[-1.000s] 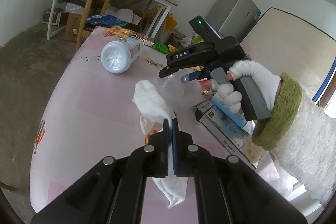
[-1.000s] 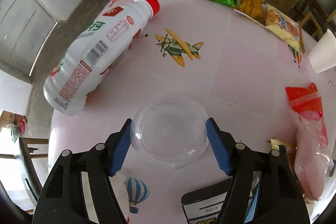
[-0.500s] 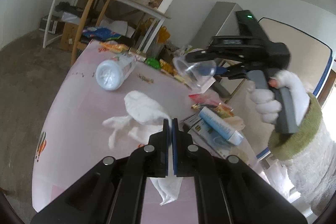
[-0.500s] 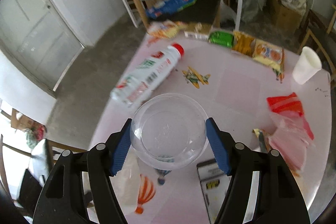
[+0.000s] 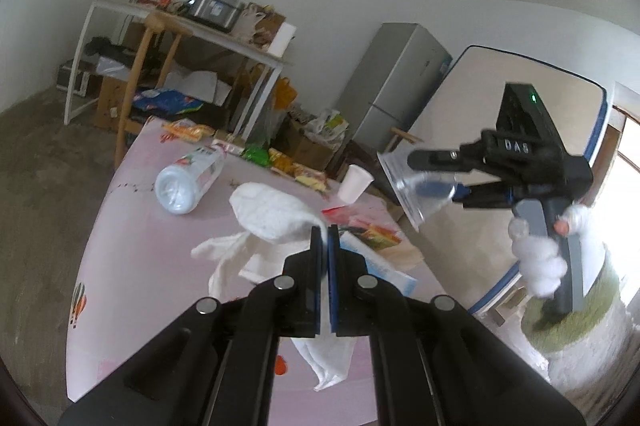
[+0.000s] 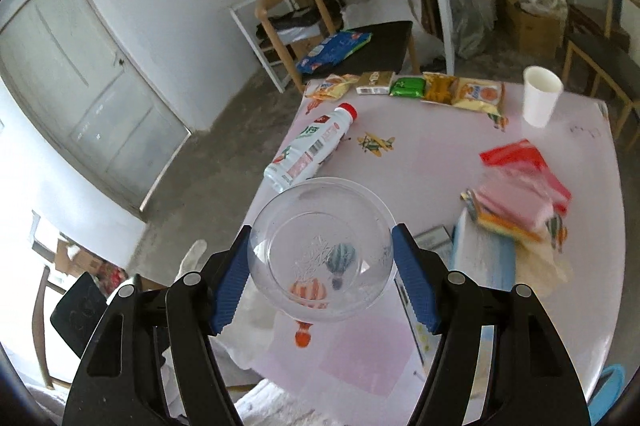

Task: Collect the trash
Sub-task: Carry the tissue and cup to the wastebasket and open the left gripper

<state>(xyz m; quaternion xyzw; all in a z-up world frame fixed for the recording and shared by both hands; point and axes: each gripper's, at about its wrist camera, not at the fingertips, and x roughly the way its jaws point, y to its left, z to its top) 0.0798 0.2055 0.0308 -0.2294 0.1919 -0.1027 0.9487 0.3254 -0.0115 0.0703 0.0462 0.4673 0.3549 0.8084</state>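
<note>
Left wrist view shows the only lettering that reads clearly: "DAS", in white on the black body of the right gripper (image 5: 434, 186), which is raised beside the table and clasps a clear plastic cup (image 5: 416, 190) on its side. In the right wrist view that cup (image 6: 320, 250) sits between the blue pads (image 6: 230, 290), its open mouth toward the lens, with the table's balloon prints showing through its base. The left gripper (image 5: 325, 246) has its fingers pressed together on a crumpled white tissue (image 5: 272, 212), which hangs above the tabletop.

One white drink bottle (image 6: 310, 150) with a red cap lies on its side; its label carries a barcode and print too small to read. One white paper cup (image 6: 540, 100) stands upright near the far edge. Five snack packets (image 6: 412, 86) line the far edge in a row, their writing illegible. One red-and-pink bag (image 6: 520, 182) lies on the right side.

The table (image 6: 432, 154) is pale pink, printed with balloons and an aeroplane (image 6: 376, 142). The room has a bare grey concrete floor, white walls, a white panelled door (image 6: 80, 78), a silver refrigerator (image 5: 396, 82) and a cluttered white side table (image 5: 184, 26).
</note>
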